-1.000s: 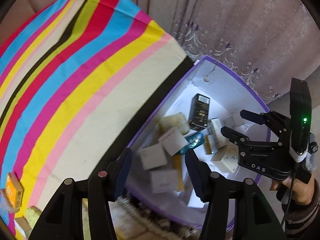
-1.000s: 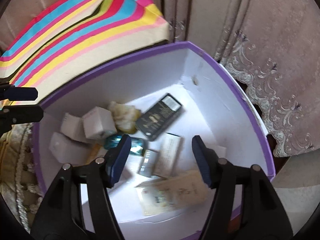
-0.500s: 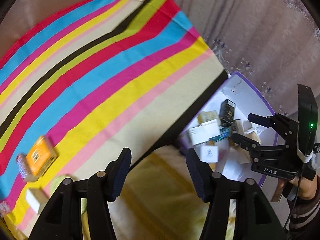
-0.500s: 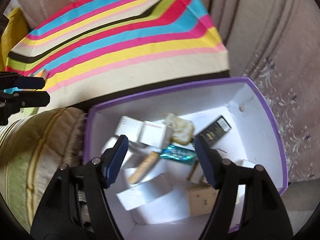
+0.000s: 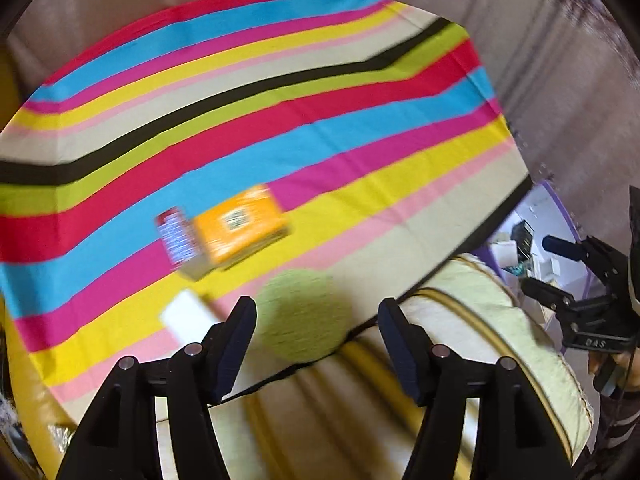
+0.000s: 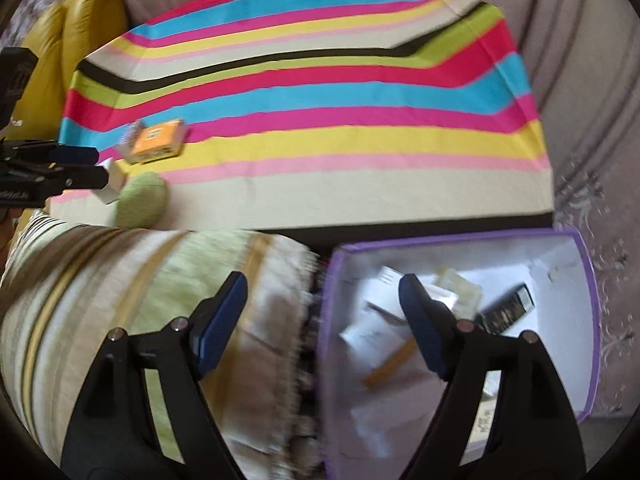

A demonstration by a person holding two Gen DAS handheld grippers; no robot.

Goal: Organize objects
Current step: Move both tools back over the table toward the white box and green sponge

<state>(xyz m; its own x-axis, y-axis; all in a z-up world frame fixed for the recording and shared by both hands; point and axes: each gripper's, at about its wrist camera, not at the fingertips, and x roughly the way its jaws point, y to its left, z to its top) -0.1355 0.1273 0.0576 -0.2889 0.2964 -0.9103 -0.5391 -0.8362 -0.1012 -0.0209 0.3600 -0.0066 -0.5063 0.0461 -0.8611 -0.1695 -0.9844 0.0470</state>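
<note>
An orange box (image 5: 240, 226) lies on the striped cloth (image 5: 320, 128), with a red and blue box (image 5: 176, 236) at its left, a white box (image 5: 188, 316) nearer and a round green pad (image 5: 302, 316) at the cloth's near edge. My left gripper (image 5: 316, 340) is open and empty just above the green pad. My right gripper (image 6: 324, 320) is open and empty over the left rim of the purple-edged white bin (image 6: 584, 280), which holds several small boxes. The orange box (image 6: 158, 140) and green pad (image 6: 142, 200) also show in the right wrist view.
A striped green and cream cushion (image 6: 140, 280) lies between the cloth and the bin. A yellow leather seat (image 6: 80, 24) is at the far left. Grey curtains (image 6: 592, 80) hang behind and to the right. The right gripper shows in the left view (image 5: 560, 268).
My left gripper has swung left from over the bin to the loose boxes on the cloth. My right gripper has pulled back and left, from inside the bin to its left rim.
</note>
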